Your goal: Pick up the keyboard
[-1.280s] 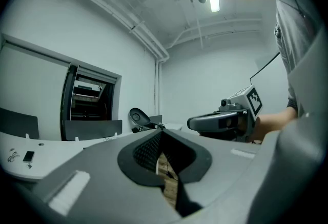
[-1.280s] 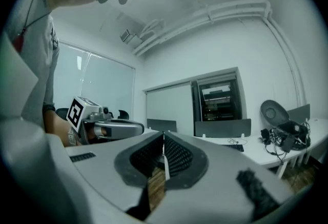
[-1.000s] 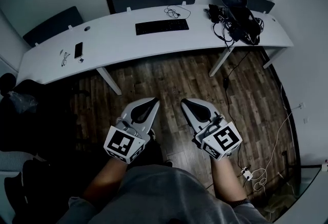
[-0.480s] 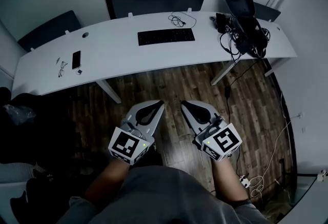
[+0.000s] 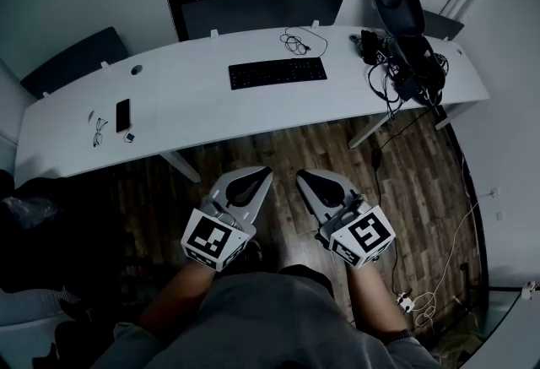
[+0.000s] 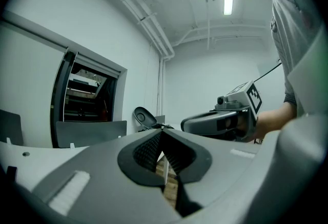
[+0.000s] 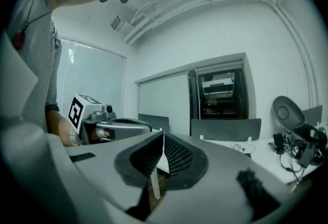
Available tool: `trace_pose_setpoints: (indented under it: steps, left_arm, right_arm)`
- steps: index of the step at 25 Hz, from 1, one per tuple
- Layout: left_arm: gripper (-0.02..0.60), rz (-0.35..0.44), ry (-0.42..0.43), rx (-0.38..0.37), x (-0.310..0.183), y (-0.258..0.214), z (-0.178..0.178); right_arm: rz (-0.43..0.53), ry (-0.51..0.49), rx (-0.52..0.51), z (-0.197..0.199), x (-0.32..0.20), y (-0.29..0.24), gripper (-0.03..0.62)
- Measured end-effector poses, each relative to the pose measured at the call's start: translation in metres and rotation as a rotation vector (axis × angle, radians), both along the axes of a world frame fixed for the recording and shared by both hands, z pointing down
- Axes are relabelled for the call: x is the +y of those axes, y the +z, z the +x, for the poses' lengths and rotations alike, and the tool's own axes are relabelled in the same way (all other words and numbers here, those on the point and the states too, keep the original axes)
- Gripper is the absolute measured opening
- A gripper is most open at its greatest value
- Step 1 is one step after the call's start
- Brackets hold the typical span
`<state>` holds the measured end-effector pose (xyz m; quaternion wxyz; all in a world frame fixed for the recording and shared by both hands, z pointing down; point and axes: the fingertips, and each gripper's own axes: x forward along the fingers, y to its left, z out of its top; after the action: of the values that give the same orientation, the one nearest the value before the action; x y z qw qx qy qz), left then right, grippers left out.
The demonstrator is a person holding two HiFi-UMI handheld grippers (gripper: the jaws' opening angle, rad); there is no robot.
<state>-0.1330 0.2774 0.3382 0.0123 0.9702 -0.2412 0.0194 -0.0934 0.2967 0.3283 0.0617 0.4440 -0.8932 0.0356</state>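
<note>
A black keyboard (image 5: 278,73) lies flat on the long curved white desk (image 5: 194,110), near its middle. My left gripper (image 5: 262,174) and right gripper (image 5: 303,177) are held side by side over the wooden floor, short of the desk's front edge and well apart from the keyboard. Both are shut with nothing between their jaws. In the left gripper view the closed jaws (image 6: 162,133) point level toward the desk, and the right gripper (image 6: 221,119) shows beside them. The right gripper view shows its closed jaws (image 7: 163,138) and the left gripper (image 7: 110,124); the keyboard is hidden in both.
On the desk: a phone (image 5: 123,115) and glasses (image 5: 96,130) at the left, a coiled cable (image 5: 295,42) behind the keyboard, a tangle of black gear and cords (image 5: 405,59) at the right. Chairs (image 5: 261,11) stand behind the desk. Loose cables (image 5: 422,295) lie on the floor at the right.
The desk and keyboard sit lower and larger in the head view than a second ago: I have come closer. Both grippers stay shut, side by side.
</note>
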Motion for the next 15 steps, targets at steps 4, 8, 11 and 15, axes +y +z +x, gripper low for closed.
trace_pose_setpoints:
  steps: [4, 8, 11, 15]
  left_arm:
    - [0.005, -0.006, 0.002, 0.001, -0.018, 0.001, -0.004]
    - [0.005, -0.012, 0.003, -0.002, -0.033, 0.004, -0.001]
    - [0.005, -0.017, 0.000, -0.007, -0.047, 0.007, 0.005]
    - [0.005, -0.025, -0.010, -0.018, -0.064, 0.012, 0.016]
  right_arm:
    - [-0.003, 0.005, 0.001, -0.004, -0.016, 0.000, 0.015]
    - [-0.005, 0.015, -0.003, 0.003, -0.033, 0.002, 0.015]
    - [-0.007, 0.012, -0.023, 0.010, -0.048, 0.004, 0.015]
    - [-0.021, -0.004, -0.047, 0.023, -0.066, 0.009, 0.015]
